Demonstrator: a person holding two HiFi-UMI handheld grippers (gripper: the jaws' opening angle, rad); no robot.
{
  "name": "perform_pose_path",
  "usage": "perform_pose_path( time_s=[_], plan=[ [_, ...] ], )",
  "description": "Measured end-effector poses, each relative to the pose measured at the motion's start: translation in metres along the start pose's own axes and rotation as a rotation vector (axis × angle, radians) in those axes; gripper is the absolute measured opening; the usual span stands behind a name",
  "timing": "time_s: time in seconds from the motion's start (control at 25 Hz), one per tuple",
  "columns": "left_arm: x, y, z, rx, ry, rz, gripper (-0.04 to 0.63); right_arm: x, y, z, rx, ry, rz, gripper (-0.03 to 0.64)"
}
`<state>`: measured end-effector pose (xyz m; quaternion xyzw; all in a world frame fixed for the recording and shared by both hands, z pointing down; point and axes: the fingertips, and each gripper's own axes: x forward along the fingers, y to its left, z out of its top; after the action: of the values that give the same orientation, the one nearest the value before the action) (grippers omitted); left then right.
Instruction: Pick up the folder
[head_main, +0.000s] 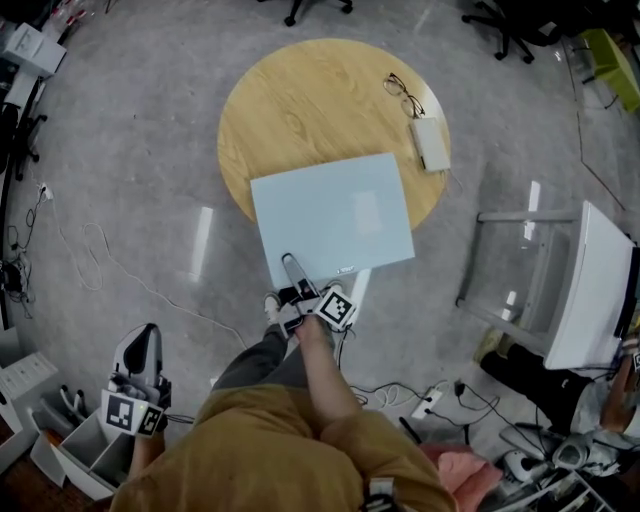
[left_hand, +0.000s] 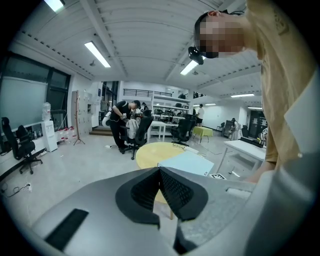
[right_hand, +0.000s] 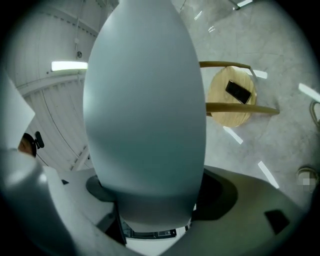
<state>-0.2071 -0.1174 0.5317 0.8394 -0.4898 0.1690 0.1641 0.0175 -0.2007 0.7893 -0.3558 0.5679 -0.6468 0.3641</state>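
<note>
Left gripper (head_main: 147, 340) hangs idle, closed on nothing. Right gripper (head_main: 290, 263), jaws wide apart, straddles overhanging edge of pale blue flat plastic folder (head_main: 335, 215) ahead, likely to clamp it.

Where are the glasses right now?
In the head view, the glasses lie at the far right edge of the round table, next to a white case, beyond the folder.

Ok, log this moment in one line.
left gripper: fingers shut, empty | right gripper: fingers open, folder edge between them | folder: overhangs round table
</note>
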Motion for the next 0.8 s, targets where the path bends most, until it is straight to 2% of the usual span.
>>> perform_pose_path(
  time_s=[0.08,0.16,0.2,0.4,0.6,0.8],
  plan=[
    [-0.001,0.003,-0.001,-0.003,0.000,0.006,0.003,0.001,0.001,0.000,0.012,-0.029,0.005,0.394],
    [-0.001,0.004,-0.004,-0.006,0.001,0.010,0.003,0.001,0.002,0.000,0.021,-0.057,0.002,0.330],
    [-0.001,0.004,-0.005,-0.007,0.001,0.010,0.003,-0.001,0.002,-0.001,0.021,-0.066,-0.004,0.323],
    [-0.006,0.002,-0.009,-0.011,-0.006,0.002,0.003,-0.013,0.014,-0.012,0.000,-0.062,-0.012,0.277],
    [-0.012,0.002,-0.012,-0.014,-0.025,-0.025,0.003,-0.022,0.028,-0.019,-0.023,-0.046,0.010,0.262],
    [-0.014,-0.006,-0.003,-0.002,-0.054,-0.044,0.003,-0.030,0.061,-0.019,-0.123,0.000,0.052,0.261]
  ],
)
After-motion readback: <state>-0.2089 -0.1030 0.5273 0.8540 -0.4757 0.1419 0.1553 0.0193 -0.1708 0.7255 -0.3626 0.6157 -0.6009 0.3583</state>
